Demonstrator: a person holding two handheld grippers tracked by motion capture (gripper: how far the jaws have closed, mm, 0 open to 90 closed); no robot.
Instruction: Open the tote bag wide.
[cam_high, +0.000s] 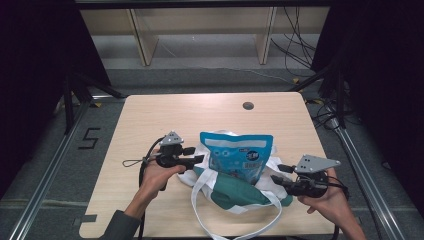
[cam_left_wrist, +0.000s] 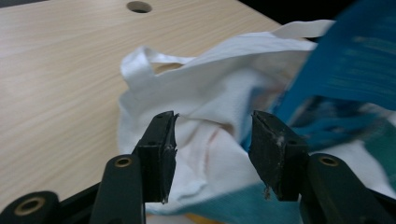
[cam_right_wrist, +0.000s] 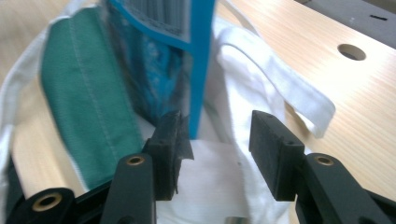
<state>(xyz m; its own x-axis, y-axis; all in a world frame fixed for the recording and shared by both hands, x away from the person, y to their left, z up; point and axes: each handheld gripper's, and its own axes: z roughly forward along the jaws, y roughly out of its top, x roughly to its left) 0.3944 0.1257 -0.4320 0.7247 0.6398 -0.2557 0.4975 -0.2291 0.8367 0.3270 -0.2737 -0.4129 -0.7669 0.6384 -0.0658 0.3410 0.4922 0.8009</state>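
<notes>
**Black jaws parted at a white bag**

Black jaws first: my left gripper (cam_high: 200, 159) stands released, its pads apart with nothing pressed between them; white cloth lies behind the gap in the left gripper view. My right gripper (cam_high: 278, 177) is likewise released, jaws apart; in the right gripper view the pouch edge stands just past one pad and white cloth lies behind the gap, neither squeezed.

Item 1: bag (cam_high: 200, 175), white cloth with a green panel, slumped at the near middle of the table, between the two grippers. The left gripper sits at its left edge, the right at its right edge. Whether either pad brushes the cloth I cannot tell.

Item 2: straps (cam_high: 197, 200), white, trailing from the bag toward the near table edge; another loop shows at the bag's far side in the left gripper view.

Item 3: pouch (cam_high: 237, 155), blue printed plastic, standing upright in the bag's mouth, top half clear of the cloth.

Item 4: table (cam_high: 150, 120), pale wood, with a round hole (cam_high: 248, 105) near its far edge.
</notes>
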